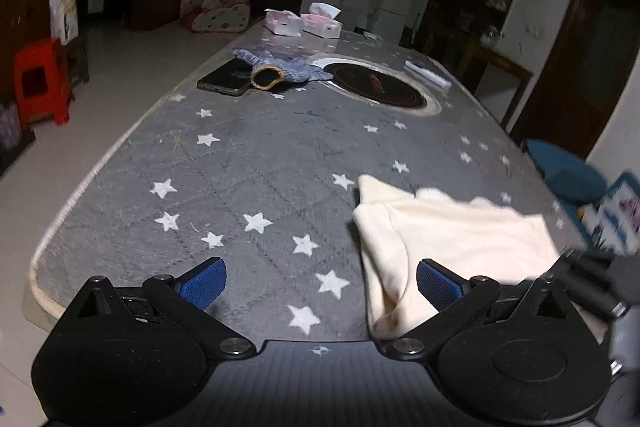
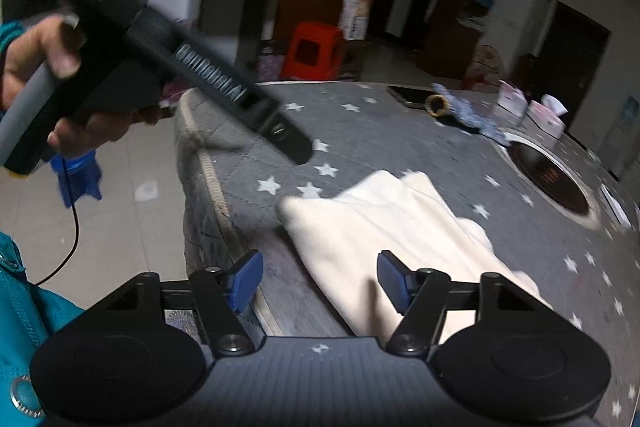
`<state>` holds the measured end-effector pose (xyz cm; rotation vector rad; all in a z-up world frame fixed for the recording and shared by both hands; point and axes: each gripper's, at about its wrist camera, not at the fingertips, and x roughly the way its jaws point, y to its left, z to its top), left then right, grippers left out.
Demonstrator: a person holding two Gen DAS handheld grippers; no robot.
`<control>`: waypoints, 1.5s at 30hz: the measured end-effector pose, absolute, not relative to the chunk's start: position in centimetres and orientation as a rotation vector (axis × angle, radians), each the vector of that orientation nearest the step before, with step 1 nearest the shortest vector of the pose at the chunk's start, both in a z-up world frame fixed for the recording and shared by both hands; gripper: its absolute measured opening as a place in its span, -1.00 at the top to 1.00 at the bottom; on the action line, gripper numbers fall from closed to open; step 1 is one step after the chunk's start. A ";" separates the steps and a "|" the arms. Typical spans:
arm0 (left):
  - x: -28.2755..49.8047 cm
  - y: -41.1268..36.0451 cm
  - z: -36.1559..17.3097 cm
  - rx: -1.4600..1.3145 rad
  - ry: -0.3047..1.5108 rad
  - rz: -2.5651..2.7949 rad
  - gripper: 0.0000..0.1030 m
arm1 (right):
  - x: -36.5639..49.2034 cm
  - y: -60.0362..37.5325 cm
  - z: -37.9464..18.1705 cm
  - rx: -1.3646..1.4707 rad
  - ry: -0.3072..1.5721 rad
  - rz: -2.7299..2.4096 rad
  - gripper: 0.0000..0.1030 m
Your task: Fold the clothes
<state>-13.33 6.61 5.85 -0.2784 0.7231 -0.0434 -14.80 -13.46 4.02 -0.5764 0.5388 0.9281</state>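
Note:
A cream garment [image 1: 456,235] lies folded on the grey star-patterned table cover [image 1: 240,179], near the front right. My left gripper [image 1: 320,283] is open and empty, just above the cover, with its right finger over the garment's left edge. In the right wrist view the same garment [image 2: 384,227] lies near the table's front edge. My right gripper [image 2: 320,279] is open and empty above the garment's near end. The left gripper's body [image 2: 160,39], held in a hand, shows at upper left there.
A phone [image 1: 224,77] and a blue knitted glove [image 1: 280,67] lie at the far left. A round inset cooktop [image 1: 376,87] sits mid-table. Tissue boxes [image 1: 304,21] stand at the far end. A red stool [image 1: 40,83] stands on the floor to the left.

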 end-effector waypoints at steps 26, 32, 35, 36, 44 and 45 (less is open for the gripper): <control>-5.6 6.0 1.7 -0.892 0.909 -0.235 -0.77 | -10.1 -16.5 6.5 -0.261 0.593 0.964 0.74; -4.7 5.5 0.1 -0.951 0.948 -0.256 0.05 | -10.1 -17.3 6.3 -0.225 0.607 0.982 0.74; -4.6 5.5 -0.3 -0.931 0.957 -0.239 0.43 | -9.9 -17.5 6.0 -0.206 0.616 0.989 0.64; -4.6 5.6 -0.3 -0.927 0.958 -0.235 0.49 | -9.7 -18.0 5.9 -0.190 0.618 0.976 0.57; -4.6 5.1 0.3 -0.822 0.954 -0.233 0.54 | -7.7 -24.1 5.7 -0.070 0.629 0.753 0.56; -4.5 4.9 0.5 -0.805 0.951 -0.232 0.54 | -7.3 -25.2 5.4 -0.076 0.630 0.689 0.52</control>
